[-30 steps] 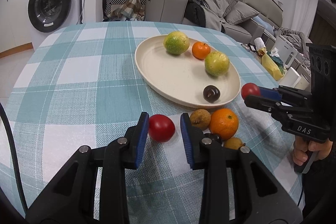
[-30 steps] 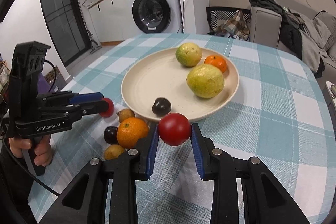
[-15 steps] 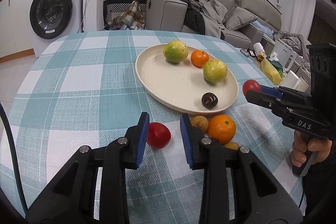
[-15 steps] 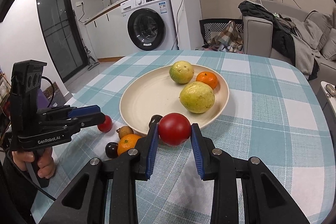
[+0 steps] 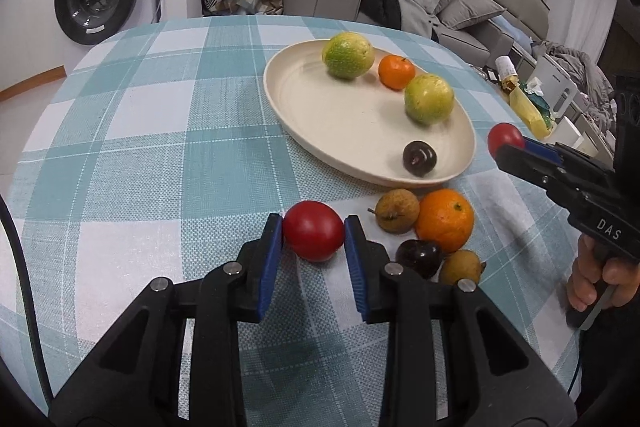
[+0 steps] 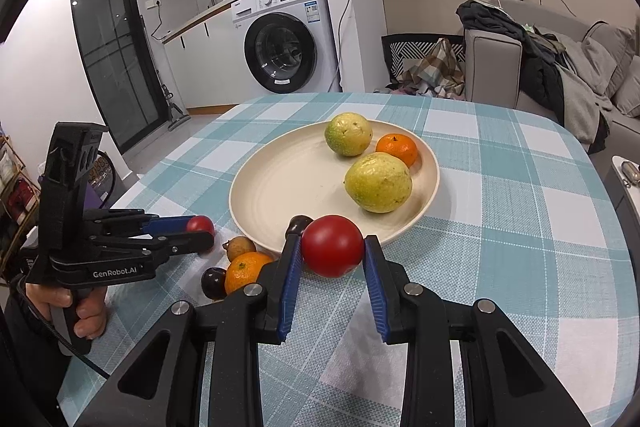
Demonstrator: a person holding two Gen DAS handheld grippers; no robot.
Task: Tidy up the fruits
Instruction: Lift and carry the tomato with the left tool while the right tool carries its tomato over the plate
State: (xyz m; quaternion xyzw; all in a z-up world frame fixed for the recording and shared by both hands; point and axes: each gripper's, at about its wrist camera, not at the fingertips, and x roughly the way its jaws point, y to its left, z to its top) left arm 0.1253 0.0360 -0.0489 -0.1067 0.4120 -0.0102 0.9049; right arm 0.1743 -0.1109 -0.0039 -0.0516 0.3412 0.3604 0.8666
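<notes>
1. While the left gripper (image 5: 314, 241) clamps one red tomato (image 5: 313, 235) between its blue pads, low over the table just before the plate's near rim, the right gripper (image 6: 332, 259) pinches a second red tomato (image 6: 332, 245), held off the cloth beside the plate's edge.
2. The cream plate (image 5: 344, 123) holds two yellow-green round fruits (image 5: 348, 55), a small orange (image 5: 396, 71) and a dark plum (image 5: 419, 158).
3. Just beside the plate on the cloth, close together, lie a brown longan-like fruit (image 5: 397, 211), a large orange (image 5: 444, 219), another dark plum (image 5: 419, 257) and a second brownish fruit (image 5: 460, 267).
4. The table wears a woven teal-and-white checked tablecloth (image 5: 140, 155); behind stand a white washing machine (image 6: 282, 39) and a grey sofa (image 6: 560, 67) heaped with clothes.
5. The tomatoes are smooth and glossy, the green fruits dull and dimpled, the plate matte with faint rings.
</notes>
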